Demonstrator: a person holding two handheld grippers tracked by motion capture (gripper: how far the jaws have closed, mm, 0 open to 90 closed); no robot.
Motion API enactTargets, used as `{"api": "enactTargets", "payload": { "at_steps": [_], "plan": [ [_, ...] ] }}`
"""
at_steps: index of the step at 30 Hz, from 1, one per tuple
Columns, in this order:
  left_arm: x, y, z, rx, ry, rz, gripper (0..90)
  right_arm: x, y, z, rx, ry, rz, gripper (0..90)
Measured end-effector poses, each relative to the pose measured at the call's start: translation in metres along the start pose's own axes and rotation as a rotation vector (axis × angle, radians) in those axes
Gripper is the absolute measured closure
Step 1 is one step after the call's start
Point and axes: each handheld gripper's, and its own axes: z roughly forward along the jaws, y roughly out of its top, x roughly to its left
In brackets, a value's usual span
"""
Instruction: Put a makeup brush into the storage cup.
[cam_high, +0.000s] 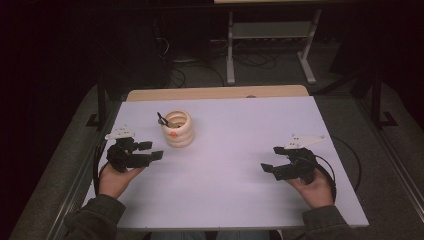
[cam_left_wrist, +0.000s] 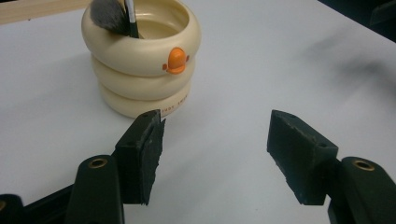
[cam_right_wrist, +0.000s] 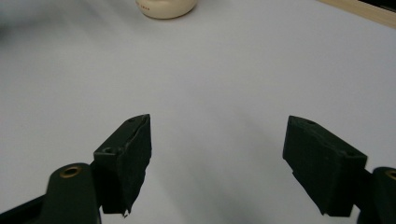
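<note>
While the brush (cam_high: 161, 119) stands in the cream holder (cam_high: 178, 131) (ringed), each hand-held gripper (cam_high: 152, 150) (cam_high: 273, 159) gapes apart.

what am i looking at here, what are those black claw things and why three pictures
A person sits at a white table and holds a hand-operated gripper in each hand: a black tool with two jaws that open and shut like tongs. No robot arm is involved.

The high view looks down from above the person. There the left gripper is at the left and the right gripper at the right.

The other two pictures come from small cameras riding on the grippers, each looking along its own jaws. In both, the jaws stand wide apart with nothing between them.

On the table stands a cream cup shaped like three stacked rings, with a small orange mark on its side. A brush with dark bristles stands in it. The cup is close in front of the left gripper; nothing is held.
</note>
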Motion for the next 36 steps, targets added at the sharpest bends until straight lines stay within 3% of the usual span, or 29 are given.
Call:
{"api": "enactTargets", "payload": {
  "at_steps": [19, 29, 36],
  "plan": [
    [-0.016, -0.013, -0.001, -0.016, 0.001, 0.045, 28.2, -0.002, -0.009, -0.003, -0.004, -0.02, 0.021, 20.3],
    [-0.022, -0.02, -0.001, -0.033, -0.005, 0.036, 25.6, -0.001, -0.013, -0.004, -0.007, -0.028, 0.036, 18.9],
    [-0.027, -0.026, 0.0, -0.033, -0.004, 0.057, 24.8, 0.0, -0.015, -0.003, -0.004, -0.029, 0.036, 18.3]
  ]
}}
